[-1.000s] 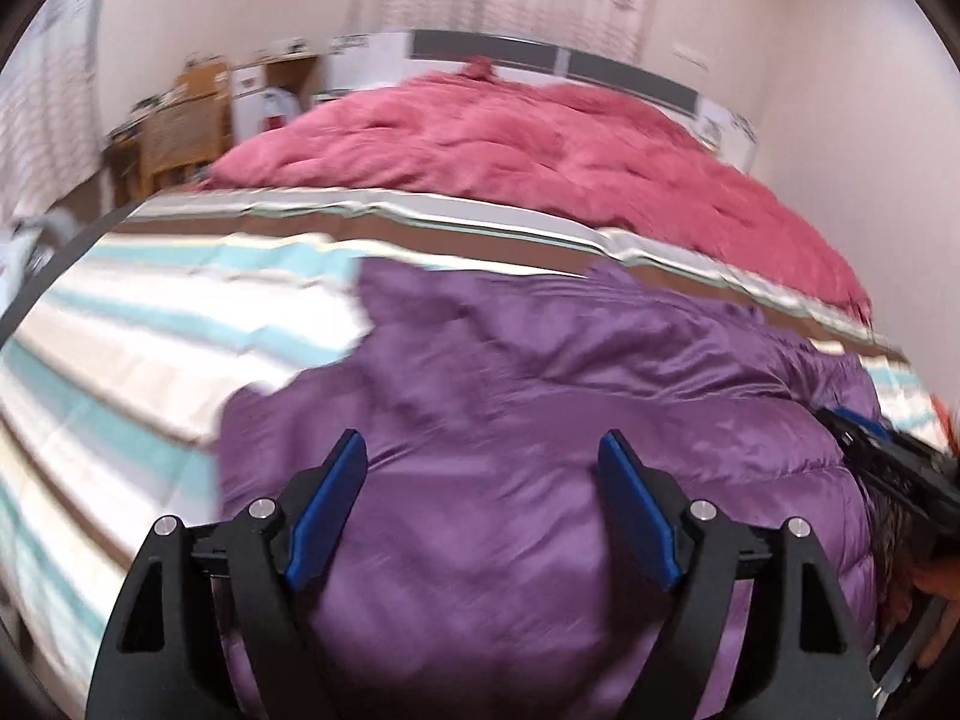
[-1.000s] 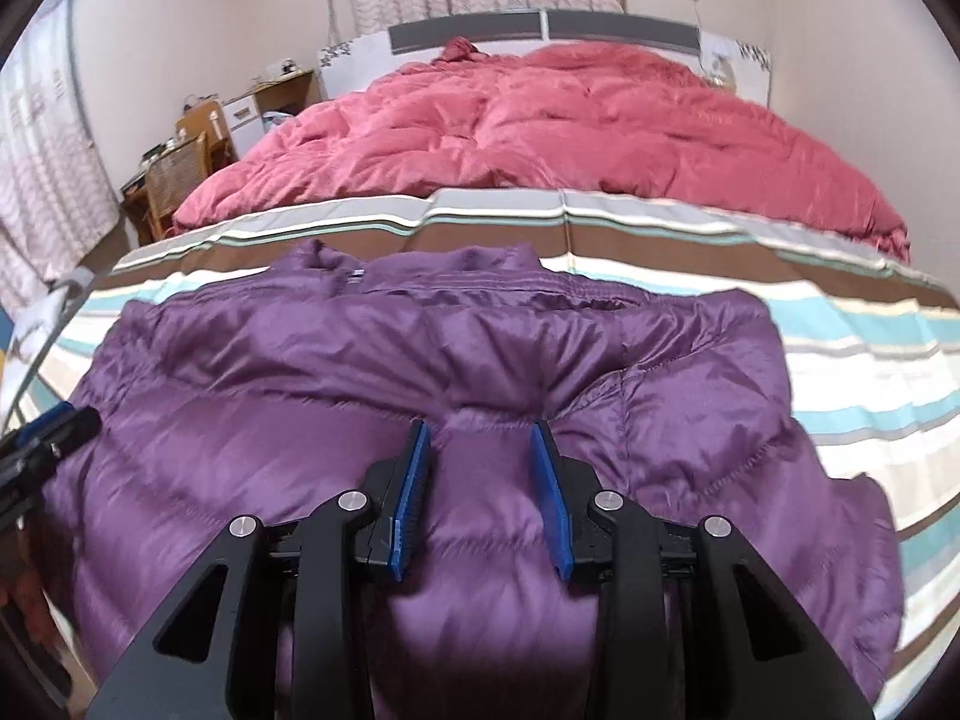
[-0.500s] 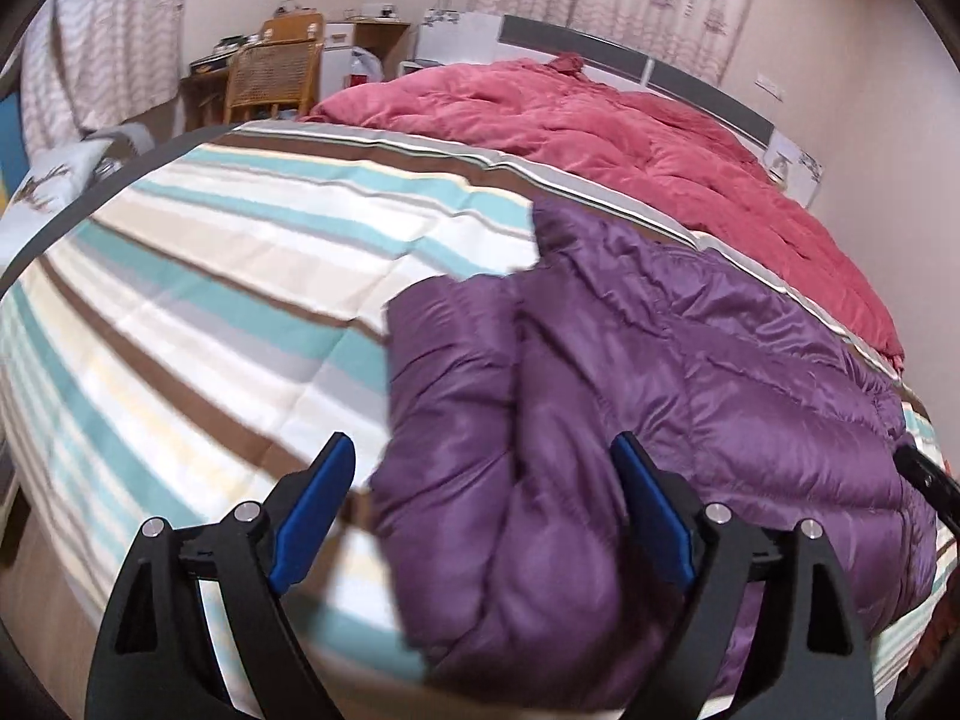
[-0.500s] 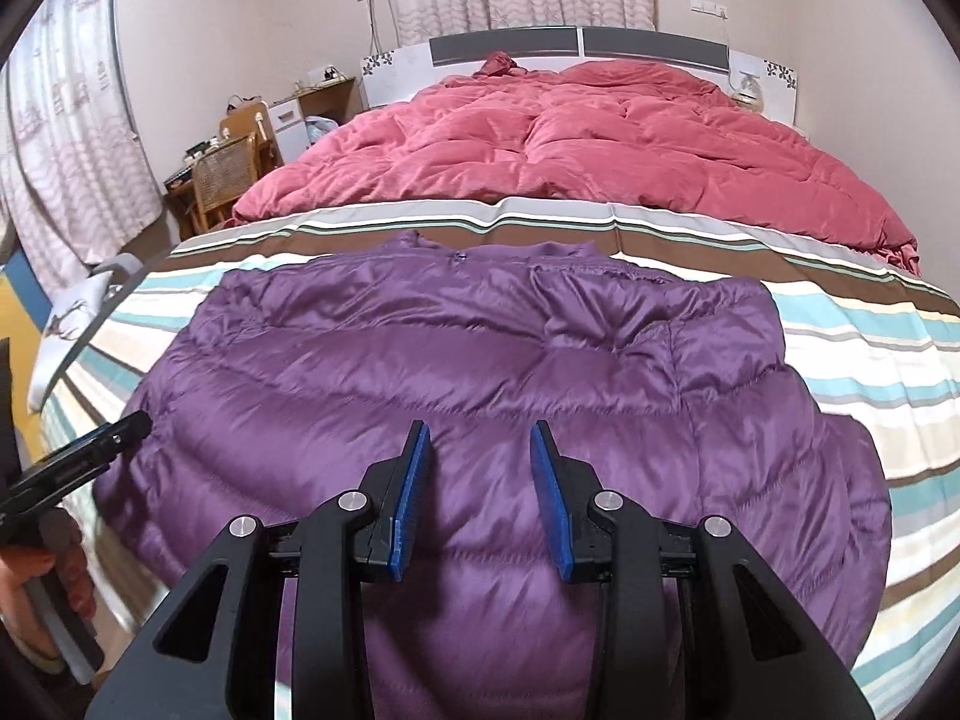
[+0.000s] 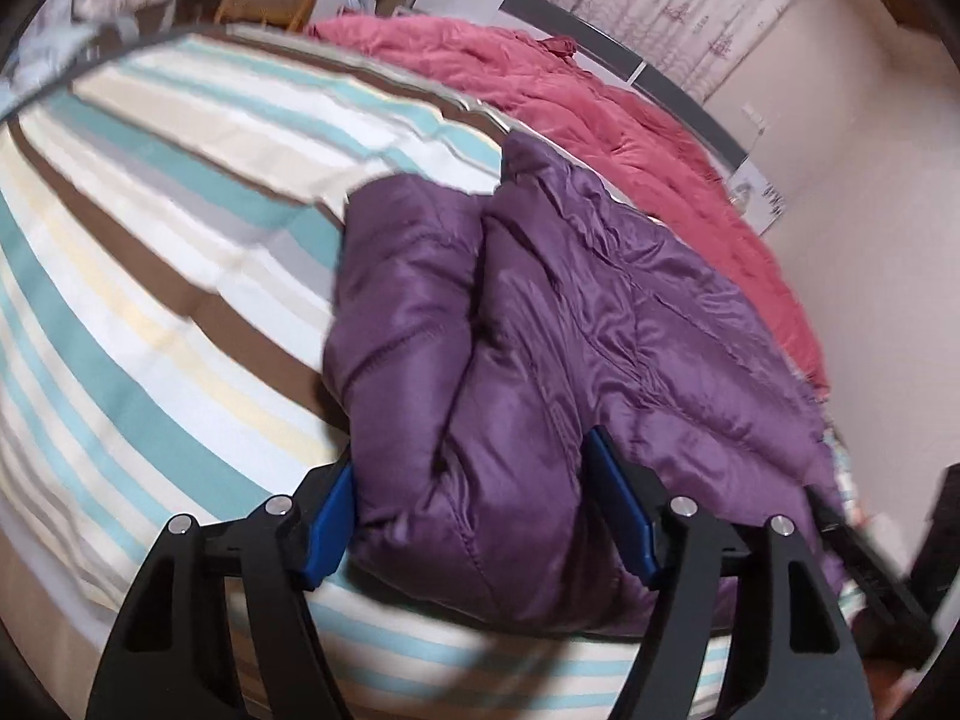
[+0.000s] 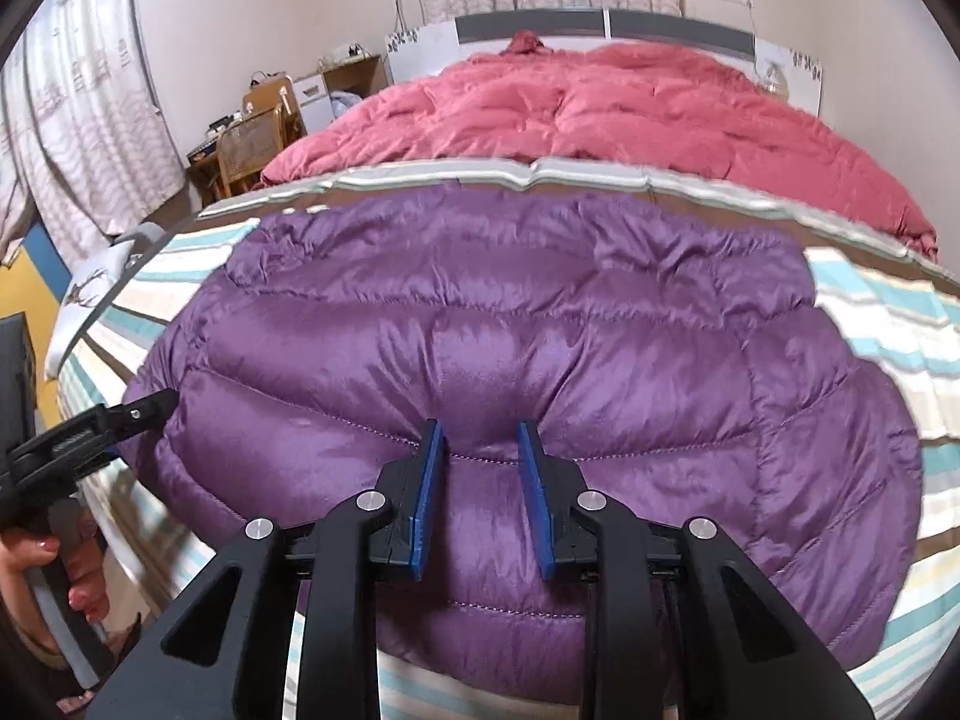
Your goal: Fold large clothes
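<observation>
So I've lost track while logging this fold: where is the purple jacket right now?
The purple jacket lies spread on the striped bedspread at the bed's near end, in front of the pink duvet; its edge bulges between the left gripper pads.

Striped bedsheet in teal, brown, cream and white covers the near part of the bed. Pink-red duvet bunched along the head end, below the grey-and-white headboard. Wicker chair and cluttered desk off the bed's far left corner. Patterned curtains on left wall.

Right tongs, narrowly parted and just closing, hover over the purple jacket on the striped bed.
</observation>
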{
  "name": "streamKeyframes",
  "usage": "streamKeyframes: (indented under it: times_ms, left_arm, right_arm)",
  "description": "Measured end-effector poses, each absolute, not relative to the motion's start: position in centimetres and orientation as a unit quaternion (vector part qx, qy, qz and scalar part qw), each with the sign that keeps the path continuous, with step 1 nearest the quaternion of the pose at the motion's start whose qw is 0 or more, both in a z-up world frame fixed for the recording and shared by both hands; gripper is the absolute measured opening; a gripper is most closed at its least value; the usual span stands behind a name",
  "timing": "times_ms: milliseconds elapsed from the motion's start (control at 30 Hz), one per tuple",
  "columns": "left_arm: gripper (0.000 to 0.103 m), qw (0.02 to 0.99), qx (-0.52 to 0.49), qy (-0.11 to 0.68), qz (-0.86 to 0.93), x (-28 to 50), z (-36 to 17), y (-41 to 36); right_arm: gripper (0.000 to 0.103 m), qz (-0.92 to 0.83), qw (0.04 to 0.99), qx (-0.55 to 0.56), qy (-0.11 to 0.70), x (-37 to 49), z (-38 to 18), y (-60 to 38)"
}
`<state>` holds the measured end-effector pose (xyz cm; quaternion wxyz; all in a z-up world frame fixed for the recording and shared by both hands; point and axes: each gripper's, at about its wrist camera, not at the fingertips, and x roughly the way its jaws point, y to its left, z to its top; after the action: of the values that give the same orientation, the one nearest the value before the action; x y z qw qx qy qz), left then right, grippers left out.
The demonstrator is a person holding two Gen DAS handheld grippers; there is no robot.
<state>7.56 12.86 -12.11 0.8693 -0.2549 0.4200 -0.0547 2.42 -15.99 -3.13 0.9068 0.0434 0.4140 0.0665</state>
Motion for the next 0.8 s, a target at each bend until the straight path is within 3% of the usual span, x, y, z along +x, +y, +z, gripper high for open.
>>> streamKeyframes:
  times_ms: [267, 367, 467, 600, 800]
  left_arm:
    - [0.056, 0.826, -0.378, 0.408, -0.093, 8.2, -13.9, 13.1]
    - [0.050, 0.827, -0.373, 0.410, -0.092, 8.8, -14.1, 12.3]
    - [0.031, 0.813, -0.400, 0.411, -0.099, 9.4, -14.5, 12.2]
    - [0.021, 0.846, -0.361, 0.381, -0.096, 9.5, -12.3, 11.2]
    - [0.019, 0.893, -0.292, 0.317, -0.130, 9.2, -6.8, 8.2]
  right_arm:
    - [0.026, 0.060, 0.896, 0.026, 0.438, 3.4, -5.7, -15.3]
    - [0.026, 0.061, 0.897, 0.030, 0.437, 3.5, -5.9, -15.4]
    - [0.026, 0.063, 0.897, 0.035, 0.436, 3.5, -5.9, -15.4]
    - [0.026, 0.061, 0.899, 0.035, 0.433, 3.3, -5.9, -15.4]
    - [0.026, 0.056, 0.901, 0.042, 0.428, 2.9, -6.0, -15.6]
